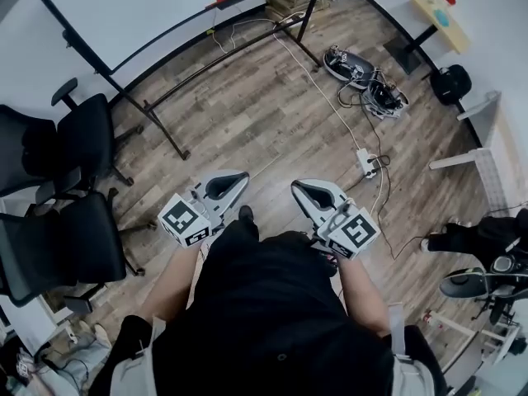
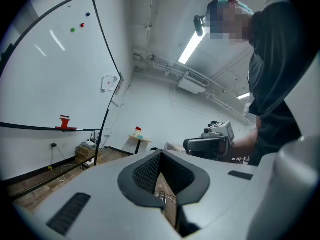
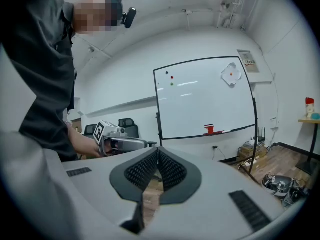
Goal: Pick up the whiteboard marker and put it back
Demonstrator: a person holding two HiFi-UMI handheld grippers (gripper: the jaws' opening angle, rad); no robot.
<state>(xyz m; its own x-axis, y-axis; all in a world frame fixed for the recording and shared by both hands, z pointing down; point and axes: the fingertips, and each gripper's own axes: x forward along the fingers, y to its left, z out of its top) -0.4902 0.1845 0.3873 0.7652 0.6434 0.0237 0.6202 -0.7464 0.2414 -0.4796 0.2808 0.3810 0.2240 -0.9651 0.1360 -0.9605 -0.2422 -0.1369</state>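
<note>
Left hand-held gripper and right hand-held gripper are both closed and empty. What seems the whiteboard marker lies well apart on the whiteboard ledge, beside a red block; the pick-up is not yet begun.

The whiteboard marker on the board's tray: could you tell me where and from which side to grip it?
Probably mid-barrel, from the front and slightly above: the whiteboard marker lies lengthwise along the tray, with the whiteboard behind it and a red block at one end.
</note>
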